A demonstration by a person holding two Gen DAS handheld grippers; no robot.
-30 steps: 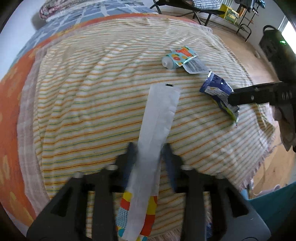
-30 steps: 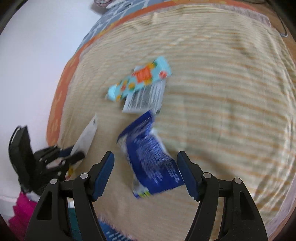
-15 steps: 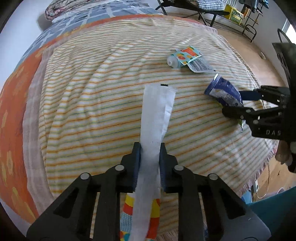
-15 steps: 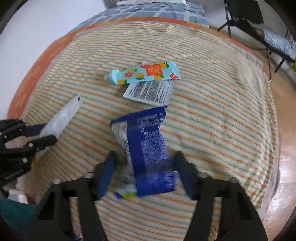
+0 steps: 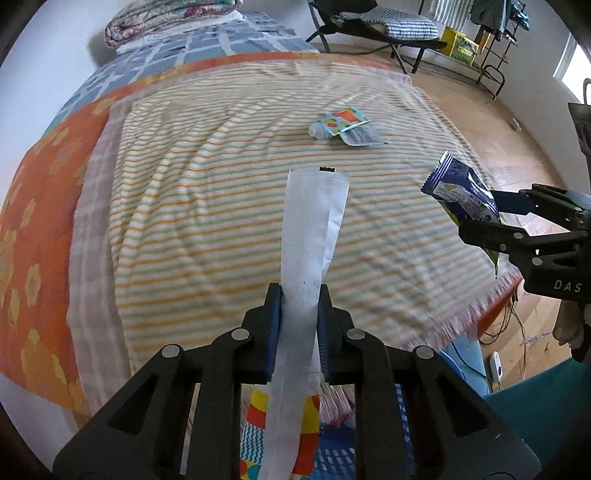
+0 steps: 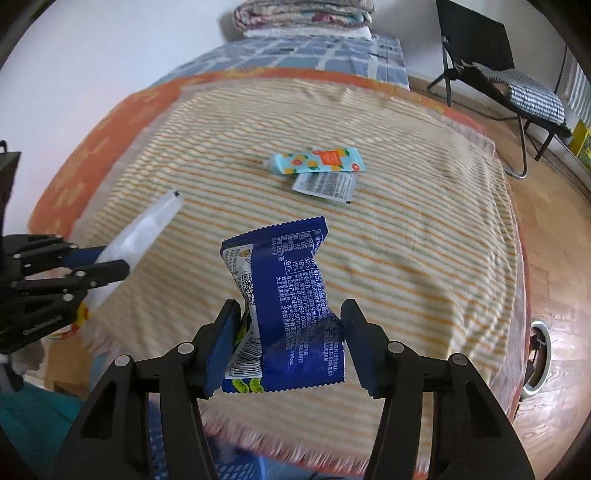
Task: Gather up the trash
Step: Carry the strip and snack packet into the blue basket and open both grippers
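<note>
My left gripper (image 5: 297,295) is shut on a long white wrapper (image 5: 312,236) and holds it above the striped blanket (image 5: 207,206); the wrapper also shows in the right wrist view (image 6: 140,232). My right gripper (image 6: 288,325) is shut on a blue snack packet (image 6: 291,295), lifted off the bed; it shows at the right of the left wrist view (image 5: 458,192). A light-blue tube with fruit print (image 6: 317,160) lies on a white sachet (image 6: 325,182) farther up the blanket.
An orange bedspread (image 5: 33,221) and a blue checked sheet (image 5: 207,40) lie under the blanket. Folded quilts (image 6: 303,14) sit at the bed's head. A folding chair (image 6: 517,85) stands on the wooden floor to the right. A blue bin (image 5: 332,454) is below the bed edge.
Both grippers closed on their wrappers and lifted them off the blanket, pulling back toward the bed's near edge. The tube and sachet have not moved.
</note>
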